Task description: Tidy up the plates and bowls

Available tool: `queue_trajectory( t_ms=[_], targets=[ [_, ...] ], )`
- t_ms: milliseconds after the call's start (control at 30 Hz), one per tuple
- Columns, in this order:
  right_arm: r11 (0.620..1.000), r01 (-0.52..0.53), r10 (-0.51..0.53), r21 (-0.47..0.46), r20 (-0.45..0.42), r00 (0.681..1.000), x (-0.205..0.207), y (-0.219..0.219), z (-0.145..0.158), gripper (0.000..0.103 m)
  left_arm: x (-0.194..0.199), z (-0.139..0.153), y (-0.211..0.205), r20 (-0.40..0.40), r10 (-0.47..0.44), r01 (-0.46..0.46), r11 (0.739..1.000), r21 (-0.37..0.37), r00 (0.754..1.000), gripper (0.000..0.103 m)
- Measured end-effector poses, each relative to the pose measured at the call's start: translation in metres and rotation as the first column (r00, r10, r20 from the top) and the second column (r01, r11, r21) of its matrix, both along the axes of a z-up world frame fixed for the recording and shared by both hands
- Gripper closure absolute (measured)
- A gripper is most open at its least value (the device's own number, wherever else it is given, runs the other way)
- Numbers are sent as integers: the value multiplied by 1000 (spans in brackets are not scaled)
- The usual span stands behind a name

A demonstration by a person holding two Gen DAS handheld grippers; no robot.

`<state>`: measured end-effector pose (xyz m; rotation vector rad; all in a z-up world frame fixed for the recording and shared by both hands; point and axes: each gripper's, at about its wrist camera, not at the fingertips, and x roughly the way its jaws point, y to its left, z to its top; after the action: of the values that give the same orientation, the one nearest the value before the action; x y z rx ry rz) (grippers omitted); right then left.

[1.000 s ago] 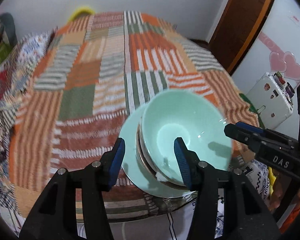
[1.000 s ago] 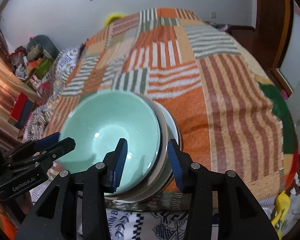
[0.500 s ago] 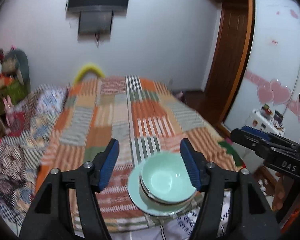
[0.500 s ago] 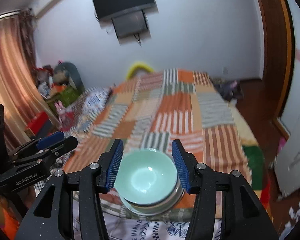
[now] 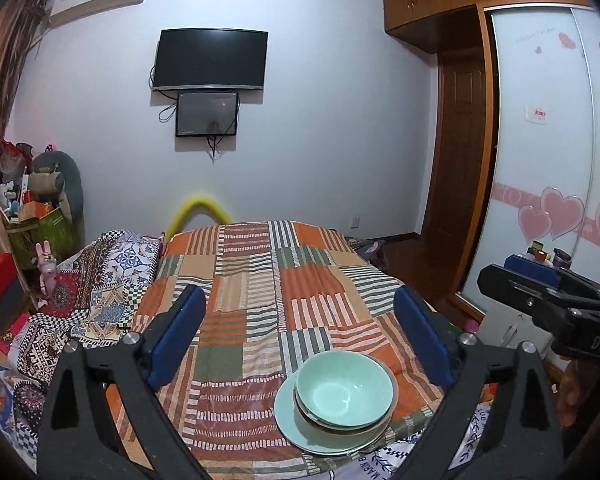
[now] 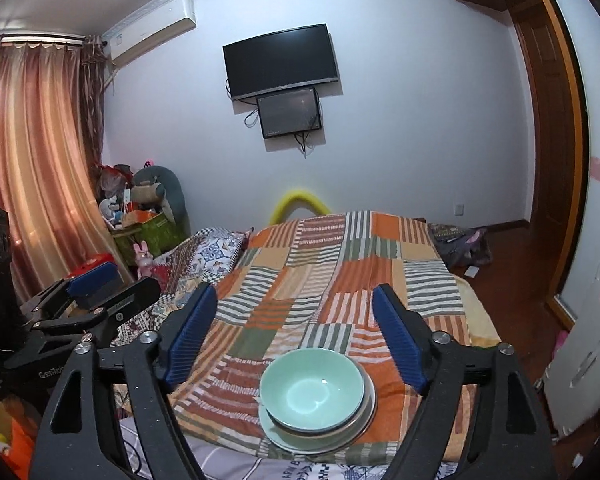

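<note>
On the bed, both tongs, left and right, have just opened wide and empty, pulled back from the stacked bowls and plate, so the stacking looks finished.

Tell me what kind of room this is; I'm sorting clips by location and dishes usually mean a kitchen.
A bedroom, most likely, not a kitchen. The stacked green bowl and plate sit on a bed with a striped patchwork blanket, facing a wall-mounted TV, with a sliding-door wardrobe alongside.

Both hand-held grippers rose off the bowl stack, jaws just opening.
</note>
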<state>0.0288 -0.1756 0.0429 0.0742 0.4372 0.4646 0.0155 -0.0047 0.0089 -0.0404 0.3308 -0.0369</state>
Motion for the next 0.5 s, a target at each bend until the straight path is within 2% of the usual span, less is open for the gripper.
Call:
queue_trajectory(
  t_ms=[233,500],
  targets=[
    [1000,10,-9,-8,19,1000,-5,2,-2,13,-5,-3,1,2,12,-12,1000,2,1000,4],
    [1000,5,-5,-5,18,1000,-9,2,-1,11,-8,-3,1,4,14,-14,1000,7,1000,4]
  ],
)
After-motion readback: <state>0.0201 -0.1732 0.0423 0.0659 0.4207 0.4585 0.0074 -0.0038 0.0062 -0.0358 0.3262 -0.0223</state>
